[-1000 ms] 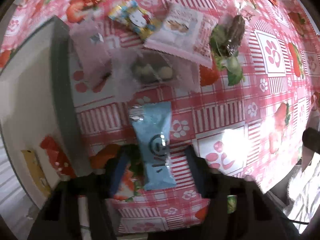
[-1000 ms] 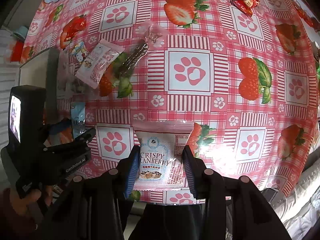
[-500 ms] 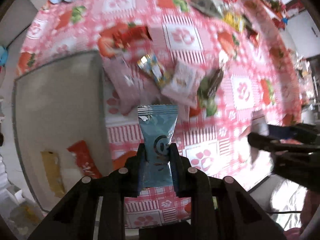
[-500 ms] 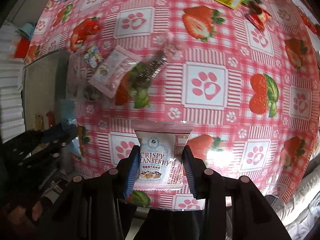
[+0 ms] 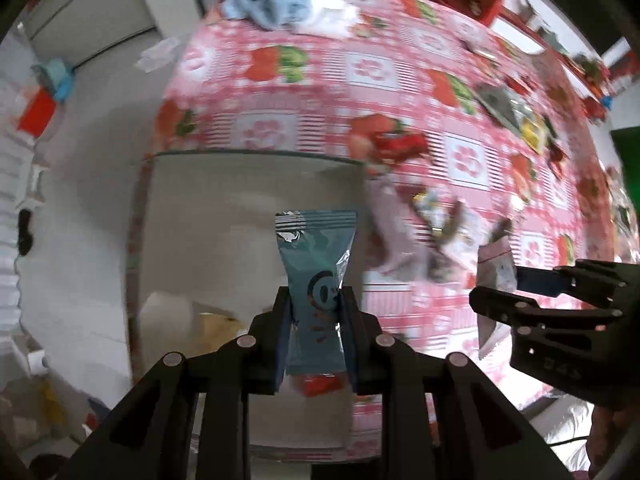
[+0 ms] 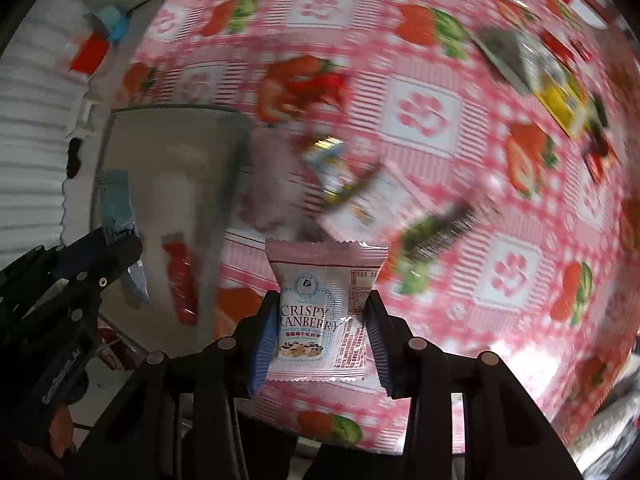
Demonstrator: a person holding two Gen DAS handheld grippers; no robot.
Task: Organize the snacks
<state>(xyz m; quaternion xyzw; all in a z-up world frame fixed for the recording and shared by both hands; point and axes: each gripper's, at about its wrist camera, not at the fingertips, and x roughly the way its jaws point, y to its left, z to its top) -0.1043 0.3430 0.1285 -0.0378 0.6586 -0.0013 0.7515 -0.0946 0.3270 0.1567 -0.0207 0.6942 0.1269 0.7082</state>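
**Both grippers hold a snack packet above the worktop**

The left gripper (image 5: 315, 334) is clamped on a blue snack packet (image 5: 316, 280), its fingers pinching the packet's lower half. The packet's long axis runs along the fingers, crimped end pointing forward, over the grey bin (image 5: 248, 184). A red packet (image 6: 180, 280) lies inside the bin.

The right gripper (image 6: 320, 344) grips a pink-and-white "Crispy Cranberry" packet (image 6: 320, 308) by its sides, label upright, top seam pointing away from the camera. It hangs above the strawberry-print worktop (image 6: 424, 112), just beside the bin's right wall. Several other snack packets (image 6: 360, 196), blurred, lie on the cloth beyond it.
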